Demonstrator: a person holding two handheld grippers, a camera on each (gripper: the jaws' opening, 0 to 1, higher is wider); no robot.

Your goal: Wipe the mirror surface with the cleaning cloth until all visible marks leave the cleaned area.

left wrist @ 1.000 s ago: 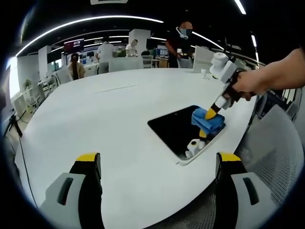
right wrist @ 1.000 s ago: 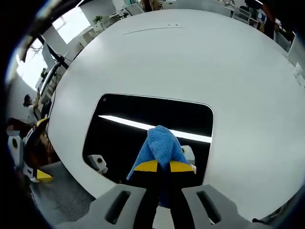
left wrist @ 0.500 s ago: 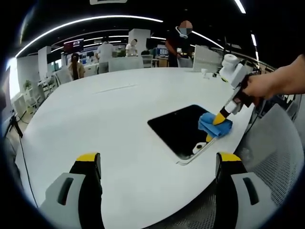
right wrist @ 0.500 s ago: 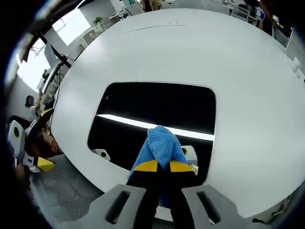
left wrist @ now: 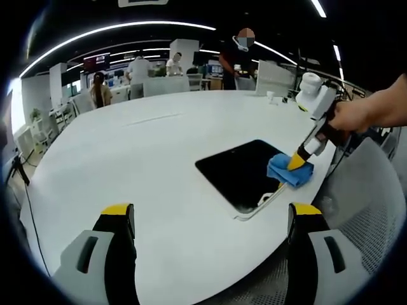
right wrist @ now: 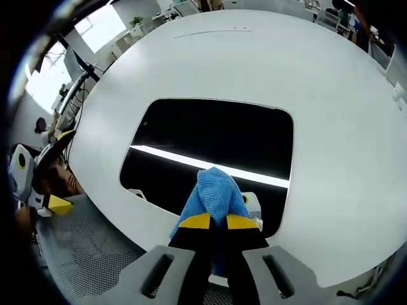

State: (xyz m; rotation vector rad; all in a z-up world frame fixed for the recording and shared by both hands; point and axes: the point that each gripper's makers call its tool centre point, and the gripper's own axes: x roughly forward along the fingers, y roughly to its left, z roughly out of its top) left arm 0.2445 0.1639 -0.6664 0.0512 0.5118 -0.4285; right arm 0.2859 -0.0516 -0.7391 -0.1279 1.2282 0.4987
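Two tools in play. Right tool (right wrist: 213,221): jaws closed together, yellow tips pinching a bunched blue cleaning cloth (right wrist: 215,194). From the left gripper view the same right tool (left wrist: 297,163) comes in from the right, held in a person's hand (left wrist: 353,116), angled down with the cloth (left wrist: 289,169) pressed onto the mirror.

Left tool (left wrist: 213,219): jaws spread wide, nothing between them, hovering over the near part of the worktop (left wrist: 127,159), well apart from the mirror.

Mirror (right wrist: 216,143): dark rounded rectangle lying flat on the white round worktop (right wrist: 241,63), near its edge. Cloth contacts the mirror at the corner nearest the right tool; in the left gripper view this is the right-hand end of the mirror (left wrist: 238,171), just beside the worktop edge. Bright strip, a reflected ceiling light, crosses the glass just beyond the cloth in the right gripper view. Cannot tell whether any marks remain on the surface.

Surroundings: grey mesh chair (left wrist: 365,203) beside the worktop edge next to the mirror. Several people (left wrist: 137,68) stand or sit at the far side of the room, behind the worktop.
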